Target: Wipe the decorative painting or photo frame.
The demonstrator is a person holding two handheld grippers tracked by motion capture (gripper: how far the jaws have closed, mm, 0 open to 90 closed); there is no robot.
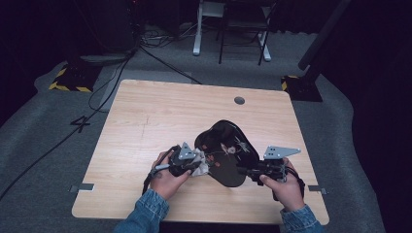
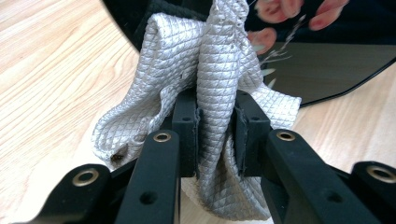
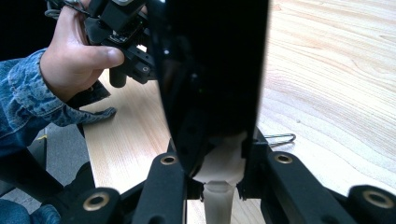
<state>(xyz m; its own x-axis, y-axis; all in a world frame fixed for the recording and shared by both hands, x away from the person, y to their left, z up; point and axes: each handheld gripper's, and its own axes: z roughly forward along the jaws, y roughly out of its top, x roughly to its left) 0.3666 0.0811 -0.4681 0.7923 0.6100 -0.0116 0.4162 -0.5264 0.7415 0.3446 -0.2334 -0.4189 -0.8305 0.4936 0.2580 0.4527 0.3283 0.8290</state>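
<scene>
At the near edge of the wooden table (image 1: 145, 121), two forearms in denim sleeves come in from below, each hand wrapped around a gripper. The left hand (image 1: 167, 178) angles inward and up to the right, holding the left gripper (image 1: 197, 162) low over the wood; its jaws are clamped tight on a bunched silver quilted cloth (image 2: 205, 84), which bulges out above and below the pads. The cloth's upper folds press against the left rim of a glossy black fan-shaped object (image 1: 226, 150) painted with small red and white flowers. The right hand (image 1: 286, 187) points inward to the left, and the right gripper (image 1: 243, 170) is closed on the object's pale handle end (image 3: 219, 163), at its near right side. The black object lies between the two grippers, its rounded far end reaching toward the table's middle. Farther off, a small round grommet (image 1: 239, 100) sits near the table's far edge.
</scene>
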